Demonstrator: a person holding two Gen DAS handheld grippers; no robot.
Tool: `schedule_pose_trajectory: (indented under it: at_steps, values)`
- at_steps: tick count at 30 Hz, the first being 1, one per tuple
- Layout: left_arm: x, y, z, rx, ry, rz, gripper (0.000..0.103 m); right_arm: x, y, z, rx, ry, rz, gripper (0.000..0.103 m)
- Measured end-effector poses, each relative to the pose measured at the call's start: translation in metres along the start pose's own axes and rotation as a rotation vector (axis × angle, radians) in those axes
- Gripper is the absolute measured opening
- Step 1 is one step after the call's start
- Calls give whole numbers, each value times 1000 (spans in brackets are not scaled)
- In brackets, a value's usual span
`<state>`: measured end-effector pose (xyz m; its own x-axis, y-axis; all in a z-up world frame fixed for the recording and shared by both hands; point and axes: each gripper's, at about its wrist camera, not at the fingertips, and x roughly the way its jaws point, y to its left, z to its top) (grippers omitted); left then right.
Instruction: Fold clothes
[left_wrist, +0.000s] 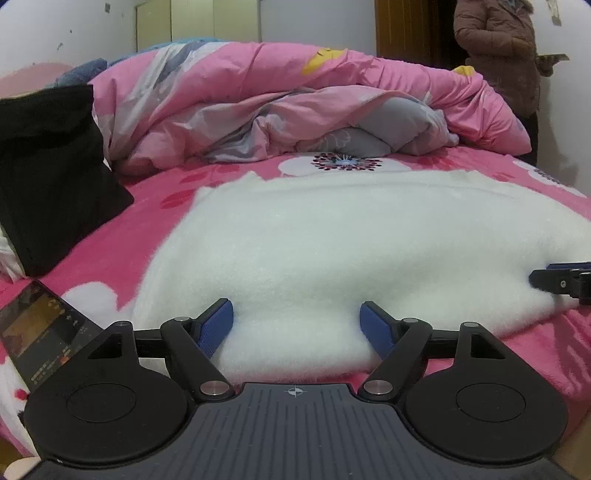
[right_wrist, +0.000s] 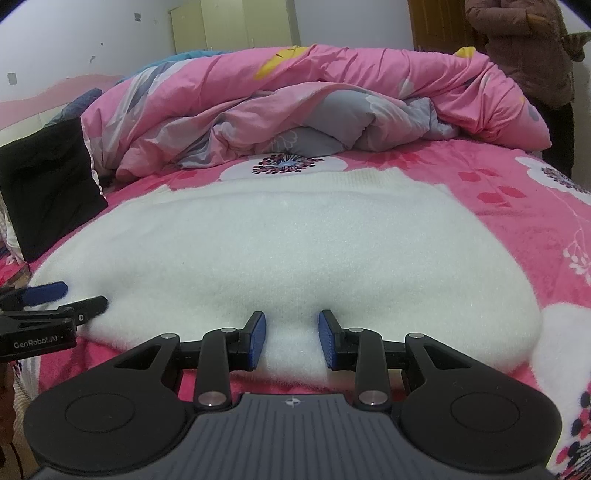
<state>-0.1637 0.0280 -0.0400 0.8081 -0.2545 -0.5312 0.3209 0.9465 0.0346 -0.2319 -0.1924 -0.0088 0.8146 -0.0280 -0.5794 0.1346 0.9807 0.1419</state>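
A fluffy white garment (left_wrist: 332, 236) lies spread flat on the pink flowered bed (left_wrist: 155, 221). My left gripper (left_wrist: 295, 325) is at its near hem, jaws wide apart; a bulge of the hem sits between the blue pads (left_wrist: 218, 325) without being squeezed. My right gripper (right_wrist: 291, 338) is further right along the same hem, its pads (right_wrist: 257, 339) narrowed onto a bunched ridge of the white garment (right_wrist: 288, 240). Each gripper shows in the other's view: the right gripper (left_wrist: 543, 275) at the right edge, the left gripper (right_wrist: 74, 295) at the left edge.
A crumpled pink and grey quilt (left_wrist: 295, 103) is heaped across the far side of the bed. A black folded item (left_wrist: 51, 173) lies at the left, a lit phone (left_wrist: 40, 332) near the front left. A person in a brown padded coat (left_wrist: 506, 48) stands at the back right.
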Motion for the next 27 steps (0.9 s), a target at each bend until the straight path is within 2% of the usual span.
schedule_pose_trajectory:
  at_steps: [3,8,9,11,12,15,20,22,25,27]
  values:
    - [1,3,0,-7,3,-10,78,-9,-1,8,-23,-2,-20,34]
    - [1,2,-1,-12,-5,-11,78,-40,-26,26,-38,-92,-157,34]
    - [1,3,-2,-15,-6,-12,79,-42,-35,26,-28,-90,-174,34]
    - [1,3,-2,-18,-8,-13,79,-31,-55,18,-6,-23,-206,34]
    - [1,3,-2,-17,-9,-14,79,-21,-65,10,3,19,-211,34]
    - [0,3,0,-8,-9,-17,80,-18,-80,-3,50,-12,-171,35]
    - [-11,3,10,20,-7,-22,80,-16,-72,-3,1,-8,-201,37]
    - [-17,4,18,12,-34,-42,81,-16,-74,-3,11,-11,-194,37]
    - [-18,-1,30,31,-68,-56,86,-16,-81,-3,30,-16,-174,37]
    - [-3,-8,31,51,-33,-38,90,-17,-82,-3,33,-17,-169,37]
